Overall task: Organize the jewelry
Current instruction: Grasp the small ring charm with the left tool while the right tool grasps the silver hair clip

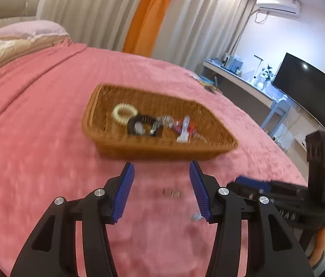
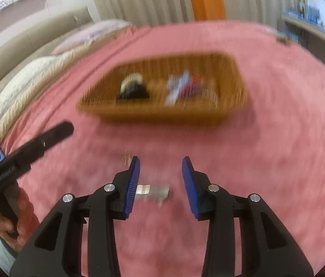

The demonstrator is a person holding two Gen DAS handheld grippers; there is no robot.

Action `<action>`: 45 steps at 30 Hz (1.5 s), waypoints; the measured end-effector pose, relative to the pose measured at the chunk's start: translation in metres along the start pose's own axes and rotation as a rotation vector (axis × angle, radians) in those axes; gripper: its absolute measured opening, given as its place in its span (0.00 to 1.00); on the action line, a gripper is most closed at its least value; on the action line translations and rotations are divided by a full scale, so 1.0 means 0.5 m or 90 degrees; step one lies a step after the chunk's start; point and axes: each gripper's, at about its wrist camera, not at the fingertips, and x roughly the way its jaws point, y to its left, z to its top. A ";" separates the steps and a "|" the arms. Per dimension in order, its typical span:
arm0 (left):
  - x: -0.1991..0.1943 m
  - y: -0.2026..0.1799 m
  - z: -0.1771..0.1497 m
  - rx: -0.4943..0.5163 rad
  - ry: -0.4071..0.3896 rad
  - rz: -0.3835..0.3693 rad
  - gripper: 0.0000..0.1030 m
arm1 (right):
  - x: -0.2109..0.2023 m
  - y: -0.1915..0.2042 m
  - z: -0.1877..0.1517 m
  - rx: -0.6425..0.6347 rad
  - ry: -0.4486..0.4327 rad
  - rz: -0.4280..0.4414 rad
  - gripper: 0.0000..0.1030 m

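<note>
A brown wicker basket (image 1: 107,136) lies on the pink bedspread; it also shows, blurred, in the right wrist view (image 2: 231,78). In it lie a cream coil hair tie (image 1: 124,113), a black ring-shaped piece (image 1: 142,125) and red and clear beaded pieces (image 1: 183,127). My left gripper (image 1: 162,169) is open and empty, just in front of the basket. A small silvery piece (image 1: 172,193) lies on the bedspread between its fingers. My right gripper (image 2: 160,165) is open and empty above another silvery piece (image 2: 153,191) lying on the bedspread. Both views are motion-blurred.
The right gripper's body (image 1: 300,196) sits close to the right of my left gripper. The left gripper (image 2: 24,157) and the hand holding it show at the left of the right wrist view. Pillows (image 1: 24,32) lie at the bed's head. A desk and monitor (image 1: 307,90) stand at the right.
</note>
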 end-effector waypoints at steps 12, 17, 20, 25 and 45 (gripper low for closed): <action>0.038 0.054 -0.041 -0.061 0.037 -0.011 0.45 | 0.069 0.036 -0.057 0.030 0.080 -0.001 0.34; 0.042 0.047 -0.044 -0.056 0.038 0.005 0.45 | 0.089 0.024 -0.042 0.076 0.073 0.003 0.34; 0.042 0.046 -0.044 -0.053 0.034 0.012 0.45 | 0.096 0.016 -0.032 0.100 0.072 0.008 0.34; 0.043 0.053 -0.042 -0.067 0.036 0.014 0.45 | 0.112 -0.004 -0.014 0.148 0.070 0.026 0.34; 0.169 -0.068 -0.052 0.097 0.178 0.056 0.43 | 0.074 -0.036 -0.026 -0.042 0.036 -0.122 0.15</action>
